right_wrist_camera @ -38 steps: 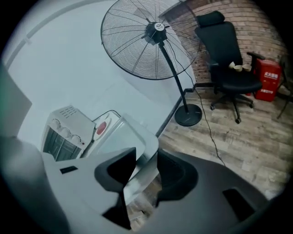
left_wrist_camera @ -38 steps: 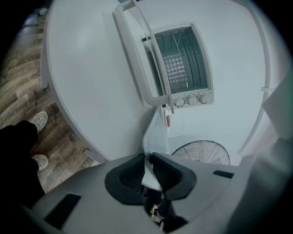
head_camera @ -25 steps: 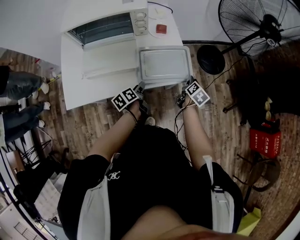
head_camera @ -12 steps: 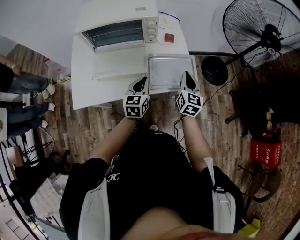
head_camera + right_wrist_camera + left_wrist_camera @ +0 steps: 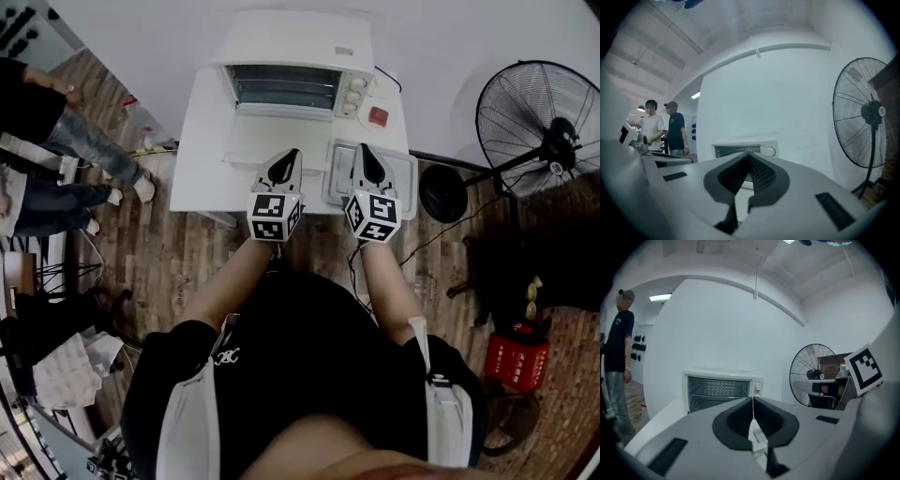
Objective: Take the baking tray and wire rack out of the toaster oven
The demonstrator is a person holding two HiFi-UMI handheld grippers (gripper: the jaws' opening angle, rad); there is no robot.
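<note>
The white toaster oven stands at the back of the white table with its door folded down; the oven also shows ahead in the left gripper view. The metal baking tray lies on the table to the right of the oven door, partly hidden under my right gripper. My left gripper hovers over the door's near edge. Both grippers are shut and empty, held side by side and pointing level at the oven. I cannot make out the wire rack.
A small red object lies on the table beside the oven. A standing fan is to the right of the table, and a red box sits on the floor. People stand to the left.
Both grippers were at the tray's near edge; they have let go, shut and risen above the table. The tray stays on the table.
</note>
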